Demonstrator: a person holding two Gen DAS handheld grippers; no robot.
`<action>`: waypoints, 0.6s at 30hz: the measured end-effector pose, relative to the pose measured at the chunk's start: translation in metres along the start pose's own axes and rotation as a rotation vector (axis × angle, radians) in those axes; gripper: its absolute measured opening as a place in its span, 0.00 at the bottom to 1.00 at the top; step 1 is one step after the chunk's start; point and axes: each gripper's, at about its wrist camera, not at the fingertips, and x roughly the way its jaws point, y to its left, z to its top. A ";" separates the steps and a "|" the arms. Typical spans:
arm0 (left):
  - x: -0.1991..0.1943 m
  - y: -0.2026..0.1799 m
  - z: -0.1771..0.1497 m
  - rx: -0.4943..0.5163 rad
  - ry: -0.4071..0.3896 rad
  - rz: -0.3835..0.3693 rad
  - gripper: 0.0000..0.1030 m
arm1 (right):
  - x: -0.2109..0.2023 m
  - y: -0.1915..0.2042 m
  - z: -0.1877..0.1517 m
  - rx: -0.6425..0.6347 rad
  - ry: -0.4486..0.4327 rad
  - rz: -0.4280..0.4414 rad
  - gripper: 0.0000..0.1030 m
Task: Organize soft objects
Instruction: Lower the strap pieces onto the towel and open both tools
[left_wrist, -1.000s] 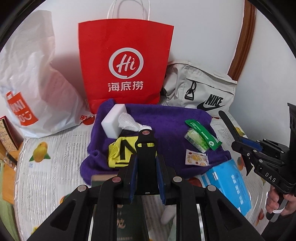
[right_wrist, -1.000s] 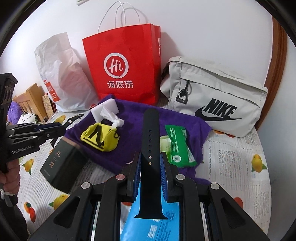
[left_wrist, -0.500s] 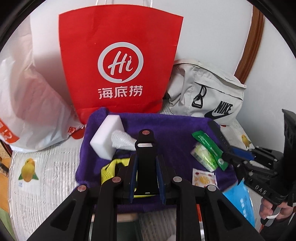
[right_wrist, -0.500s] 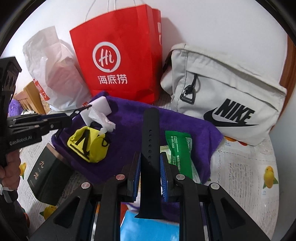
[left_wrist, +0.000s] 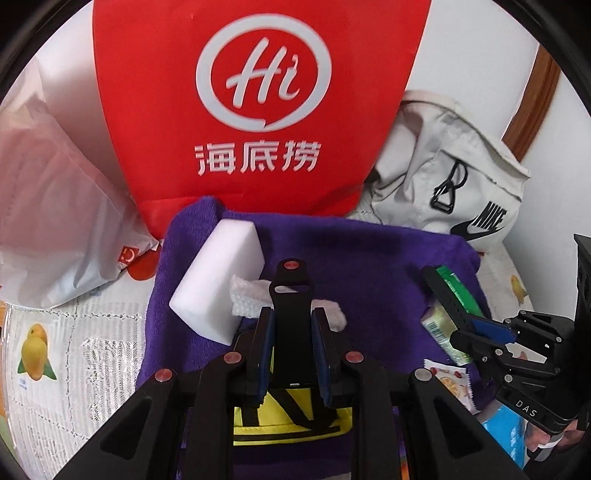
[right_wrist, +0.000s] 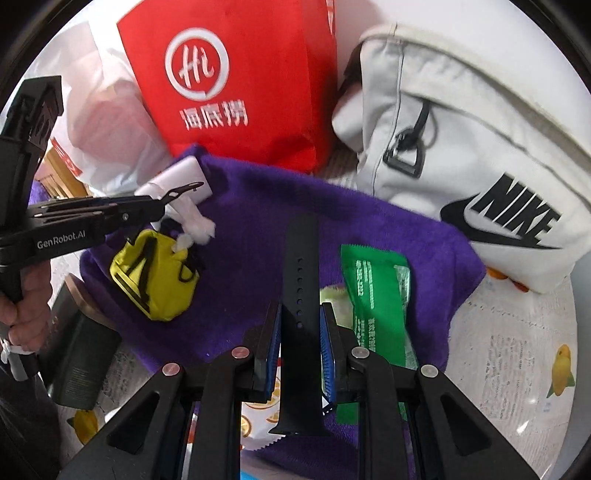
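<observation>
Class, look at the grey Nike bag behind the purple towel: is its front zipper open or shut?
Shut, as far as shows: the Nike bag shows one unbroken seam line from its black zipper pull, with no gap or contents visible.

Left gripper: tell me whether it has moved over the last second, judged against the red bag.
Yes. The left gripper has moved forward toward the red bag, which now looms much larger; the gripper is above the purple towel.

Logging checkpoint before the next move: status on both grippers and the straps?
Left gripper shut on buckle strap half. Right gripper shut on holed strap half. Both over purple towel; yellow pouch, white sponge, green packet crowd it.
</observation>
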 end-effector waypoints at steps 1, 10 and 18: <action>0.002 0.000 0.000 0.001 0.006 -0.001 0.19 | 0.002 -0.001 0.000 -0.001 0.008 0.003 0.19; 0.018 0.003 -0.001 -0.010 0.056 0.003 0.19 | 0.021 -0.001 0.002 -0.012 0.071 0.015 0.19; 0.021 -0.001 -0.002 -0.005 0.075 0.015 0.20 | 0.023 0.006 0.003 -0.042 0.071 0.002 0.35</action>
